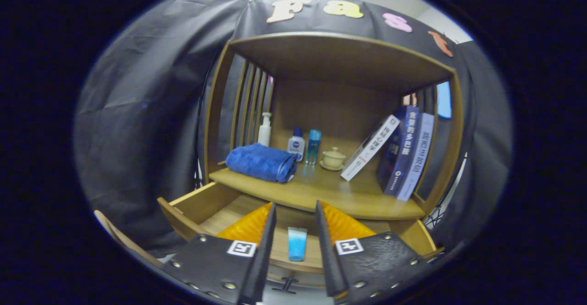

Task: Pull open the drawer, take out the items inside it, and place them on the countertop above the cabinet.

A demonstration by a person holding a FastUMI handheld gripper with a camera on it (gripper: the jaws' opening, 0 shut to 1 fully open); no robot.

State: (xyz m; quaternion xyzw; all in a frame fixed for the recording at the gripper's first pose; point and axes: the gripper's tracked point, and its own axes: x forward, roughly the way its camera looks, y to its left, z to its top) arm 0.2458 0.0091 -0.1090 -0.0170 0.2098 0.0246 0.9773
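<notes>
Hovering: gripper point(296, 213) sits over the pulled-out drawer, fingers spread, nothing between the pads
cabinet point(215, 112): wooden open-shelf unit, slatted sides, draped booth cloth behind
countertop point(321, 190): the shelf surface directly above the drawer, beyond the fingertips; bare patch in the middle front looks like the best drop spot
drawer point(202, 202): already open, front edge nearest the gripper, handle point(285, 285) below between the fingers
books point(406, 151): leaning stack at the right end of the countertop, keep clear
towel point(261, 162): blue, folded, left end of the countertop
bottles point(296, 144): pump bottle, small white one and a blue one standing behind the towel; lidded cup point(333, 158) just beside them
tube point(297, 243): small blue item lying on the drawer floor, right in the gap between the two fingers, just ahead of and under them, not touched yet
step: judging pick of the tube; descend straight, keep it centred, close across its narrow width, pads low enough to get under the round of it
risk: thin flat thing on wood, may slide or pinch out if one finger lands first
</notes>
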